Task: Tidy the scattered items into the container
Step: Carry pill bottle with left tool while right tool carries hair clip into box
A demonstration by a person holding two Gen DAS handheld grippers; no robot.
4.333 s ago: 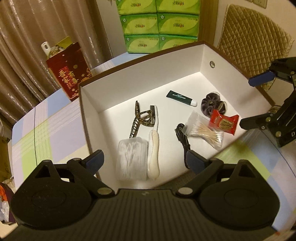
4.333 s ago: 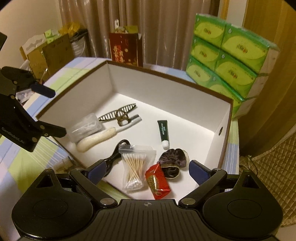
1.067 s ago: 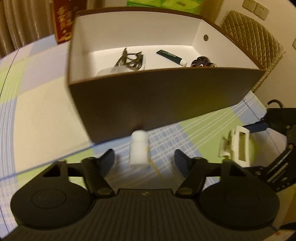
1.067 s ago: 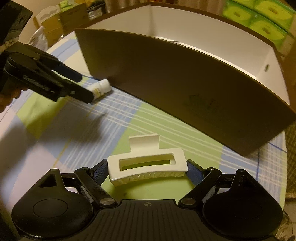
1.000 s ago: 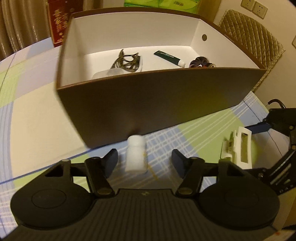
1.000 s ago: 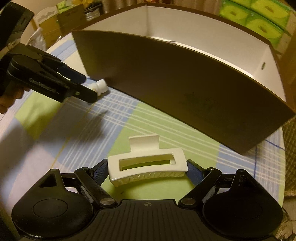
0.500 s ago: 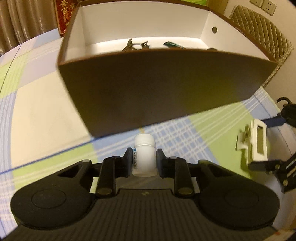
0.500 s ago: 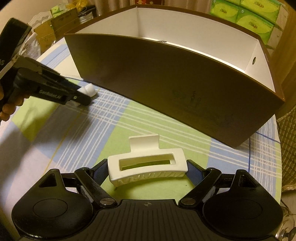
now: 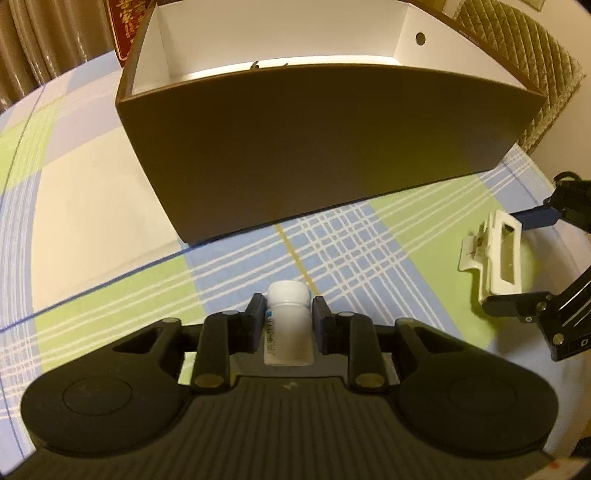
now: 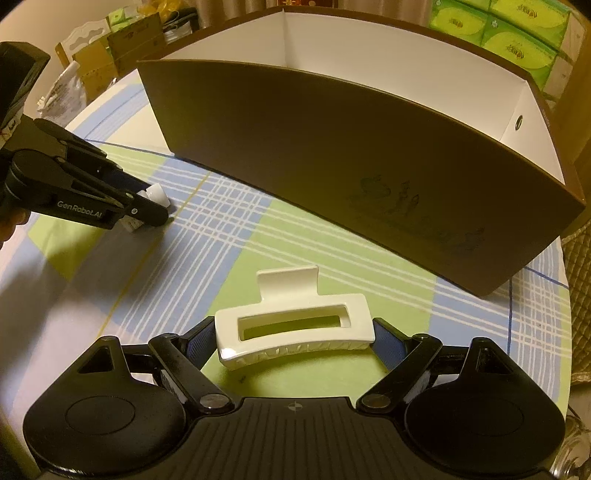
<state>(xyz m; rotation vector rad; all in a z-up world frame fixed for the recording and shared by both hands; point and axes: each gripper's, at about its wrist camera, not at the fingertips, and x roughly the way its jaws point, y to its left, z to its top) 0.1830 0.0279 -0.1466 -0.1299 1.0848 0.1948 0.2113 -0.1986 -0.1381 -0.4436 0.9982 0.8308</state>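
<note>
My left gripper (image 9: 288, 314) is shut on a small white bottle (image 9: 288, 332), low over the plaid tablecloth in front of the brown box (image 9: 314, 147). In the right wrist view that bottle (image 10: 157, 194) pokes out past the left gripper (image 10: 155, 214) at the far left. My right gripper (image 10: 295, 338) is shut on a white hair claw (image 10: 291, 288), its pads pressing on the claw's two ends. From the left wrist view the hair claw (image 9: 489, 258) sits in the right gripper (image 9: 517, 258) at the right edge. The box (image 10: 369, 166) is white inside; its near wall hides the contents.
Green tissue packs (image 10: 517, 26) are stacked behind the box, and a red gift bag (image 9: 125, 22) stands at its back left. A quilted chair back (image 9: 535, 55) is at the right. Cardboard clutter (image 10: 110, 48) lies beyond the table's far left edge.
The left jaws closed from either side of the lying bottle onto it, and the left gripper came lower and nearer the cloth. The right gripper kept hold of the hair claw.
</note>
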